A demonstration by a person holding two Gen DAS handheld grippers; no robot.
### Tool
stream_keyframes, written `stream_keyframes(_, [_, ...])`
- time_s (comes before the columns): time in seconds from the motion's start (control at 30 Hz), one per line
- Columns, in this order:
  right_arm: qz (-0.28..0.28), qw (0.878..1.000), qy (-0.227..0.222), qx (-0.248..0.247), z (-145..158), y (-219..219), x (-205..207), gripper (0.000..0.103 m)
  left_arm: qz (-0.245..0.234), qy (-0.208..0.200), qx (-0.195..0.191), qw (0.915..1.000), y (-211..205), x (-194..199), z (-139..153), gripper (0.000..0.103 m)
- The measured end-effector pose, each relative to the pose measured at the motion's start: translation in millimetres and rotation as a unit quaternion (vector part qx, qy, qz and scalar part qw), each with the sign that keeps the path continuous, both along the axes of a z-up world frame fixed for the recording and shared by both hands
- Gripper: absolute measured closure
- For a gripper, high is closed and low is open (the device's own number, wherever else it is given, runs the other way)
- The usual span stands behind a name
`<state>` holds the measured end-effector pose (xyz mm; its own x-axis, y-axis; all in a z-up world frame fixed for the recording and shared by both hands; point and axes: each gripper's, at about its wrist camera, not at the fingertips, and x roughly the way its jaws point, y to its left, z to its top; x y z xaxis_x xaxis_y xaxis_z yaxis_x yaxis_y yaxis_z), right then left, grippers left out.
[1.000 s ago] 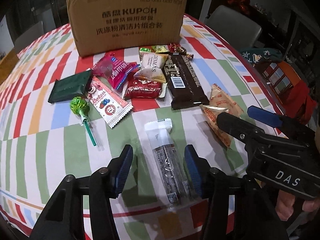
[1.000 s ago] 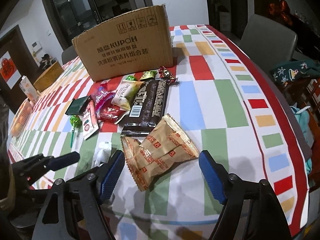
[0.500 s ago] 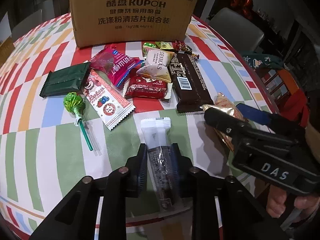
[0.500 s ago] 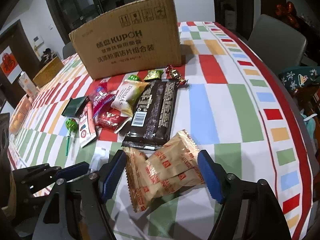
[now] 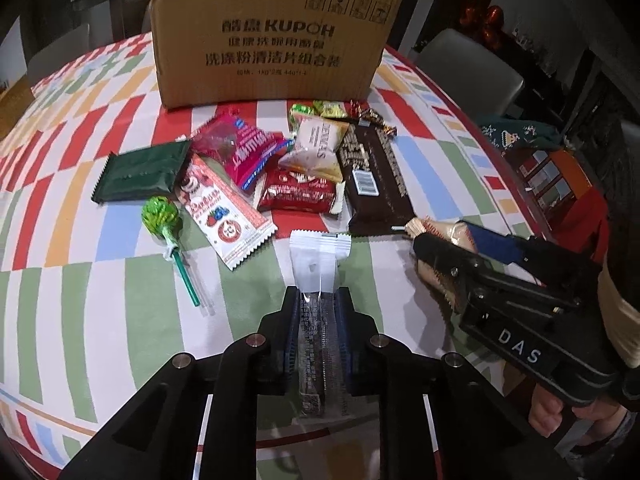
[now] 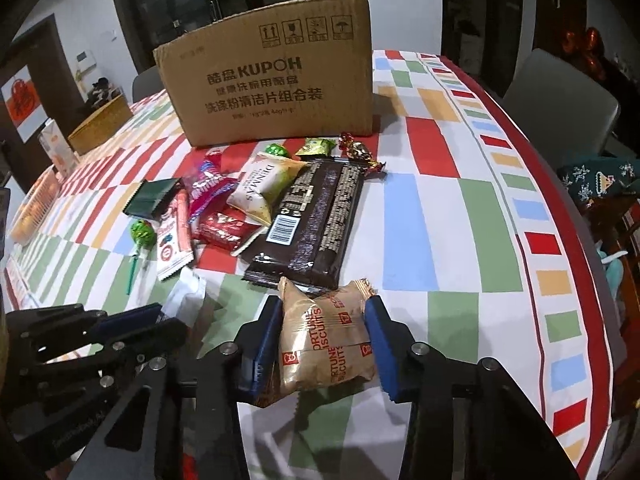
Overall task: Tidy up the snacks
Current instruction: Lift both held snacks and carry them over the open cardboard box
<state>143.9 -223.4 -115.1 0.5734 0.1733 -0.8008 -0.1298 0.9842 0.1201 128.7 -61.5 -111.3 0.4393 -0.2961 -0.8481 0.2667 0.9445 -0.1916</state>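
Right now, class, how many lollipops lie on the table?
1: a green lollipop near the table's left side, beside the red-and-white strawberry packet and in front of the dark green packet. Others might hide beneath the snack pile.

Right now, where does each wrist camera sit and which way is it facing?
Left wrist: on the left gripper, facing the cardboard box; its fingers clamp a clear-wrapped snack stick; the right gripper shows alongside.
Right wrist: on the right gripper, facing the same box, clamping a biscuit pack; the left gripper shows.
Shared: box, chocolate bar, lollipop.
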Motion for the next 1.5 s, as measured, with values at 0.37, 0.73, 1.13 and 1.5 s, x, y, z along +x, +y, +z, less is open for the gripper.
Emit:
stream_keyframes(0.37, [0.019, 0.999, -0.036, 0.015, 28, 8, -12, 0.063, 0.006, -0.06, -0.002, 0.9982, 12, -2, 40, 0.098])
stream_keyframes(0.73, [0.029, 0.997, -0.062, 0.019, 47, 15, -9, 0.063, -0.003, -0.039, -0.019, 0.9991, 11, 5, 36, 0.088])
stream_keyframes(1.13, [0.028, 0.999, -0.032, 0.002, 21, 11, -11, 0.063, -0.009, 0.025, 0.021, 0.9994, -8, 19, -18, 0.077])
stream_keyframes(1.5, [0.033, 0.999, -0.029, 0.008, 20, 13, -10, 0.063, -0.01, 0.01, 0.009, 0.9999, -4, 20, -5, 0.084])
